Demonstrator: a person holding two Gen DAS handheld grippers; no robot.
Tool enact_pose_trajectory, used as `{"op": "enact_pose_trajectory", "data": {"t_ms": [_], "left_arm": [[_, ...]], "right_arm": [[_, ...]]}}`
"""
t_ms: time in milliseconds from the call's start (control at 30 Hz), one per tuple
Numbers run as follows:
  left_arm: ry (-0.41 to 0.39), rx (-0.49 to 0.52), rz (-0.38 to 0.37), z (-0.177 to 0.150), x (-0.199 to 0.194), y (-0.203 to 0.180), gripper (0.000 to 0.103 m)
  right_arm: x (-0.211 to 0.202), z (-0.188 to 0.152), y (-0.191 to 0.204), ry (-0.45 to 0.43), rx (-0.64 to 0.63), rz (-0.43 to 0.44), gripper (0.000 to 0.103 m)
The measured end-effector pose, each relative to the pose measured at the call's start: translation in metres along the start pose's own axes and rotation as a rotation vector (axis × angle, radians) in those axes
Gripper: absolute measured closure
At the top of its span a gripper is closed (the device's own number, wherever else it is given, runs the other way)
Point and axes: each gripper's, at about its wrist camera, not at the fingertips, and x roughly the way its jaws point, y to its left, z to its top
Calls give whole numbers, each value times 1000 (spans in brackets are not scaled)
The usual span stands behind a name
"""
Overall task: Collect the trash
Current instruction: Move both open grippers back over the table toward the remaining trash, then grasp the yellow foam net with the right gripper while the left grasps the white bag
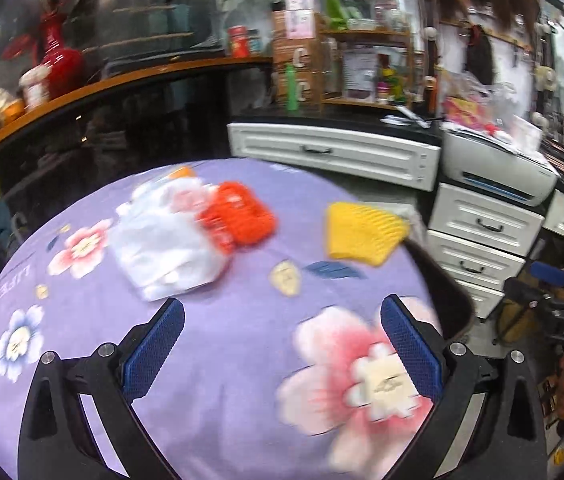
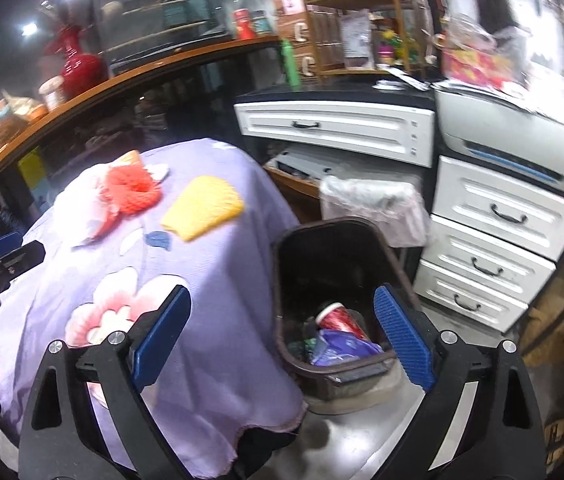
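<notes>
Right now both claws are released and carry nothing: the left claw point(image 1: 282, 354) hangs over the purple flowered cloth point(image 1: 218, 408) on the desk, and the right claw point(image 2: 282, 334) hangs above the near end of the dark bin point(image 2: 282, 264) standing just beside the desk.

The likeliest trouble is a bad pick among the pieces left on the cloth. The white plastic bag point(image 1: 162, 248) is limp and crumpled, so a claw could pinch the cloth along with it and drag the cover, shifting everything. The orange net point(image 1: 238, 216) lies touching the bag and partly over it; grabbing one may pull the other along and spill it short of the bin. The yellow net point(image 1: 361, 232) sits near the desk edge on the bin side, and a nudge could knock it to the floor.

Both nets look soft, ribbed and squashy. In the bin a red cup point(image 2: 337, 318) and a purple wrapper point(image 2: 341, 346) already lie at the bottom.
</notes>
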Motion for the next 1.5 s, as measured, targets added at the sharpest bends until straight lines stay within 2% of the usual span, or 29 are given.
{"op": "enact_pose_trajectory", "data": {"t_ms": [167, 333, 500, 833, 1000, 1133, 1167, 1200, 1267, 1367, 1500], "left_arm": [[27, -44, 58, -7, 4, 38, 6], [52, -102, 81, -6, 11, 74, 6], [68, -128, 91, 2, 22, 90, 6], [114, -183, 65, 7, 48, 105, 6], [126, -166, 75, 7, 55, 104, 6], [135, -174, 75, 10, 61, 104, 6], [136, -169, 77, 11, 63, 103, 6], [138, -163, 80, 13, 66, 100, 6], [140, -153, 82, 16, 70, 96, 6], [146, -147, 88, 20, 78, 88, 6], [163, -141, 110, 26, 94, 79, 6]], "right_arm": [[12, 10, 28, 16, -63, 57, 9], [33, 24, 53, 39, -121, 114, 6], [62, 39, 74, 77, -175, 133, 6], [128, 59, 95, 135, -324, 68, 6], [148, 61, 100, 161, -351, 34, 6], [154, 61, 100, 163, -364, 7, 25], [153, 61, 100, 154, -368, -2, 35], [151, 61, 100, 147, -369, -4, 41], [147, 62, 99, 135, -364, 8, 60], [141, 63, 97, 126, -358, 28, 82], [136, 63, 96, 115, -334, 47, 89]]}}
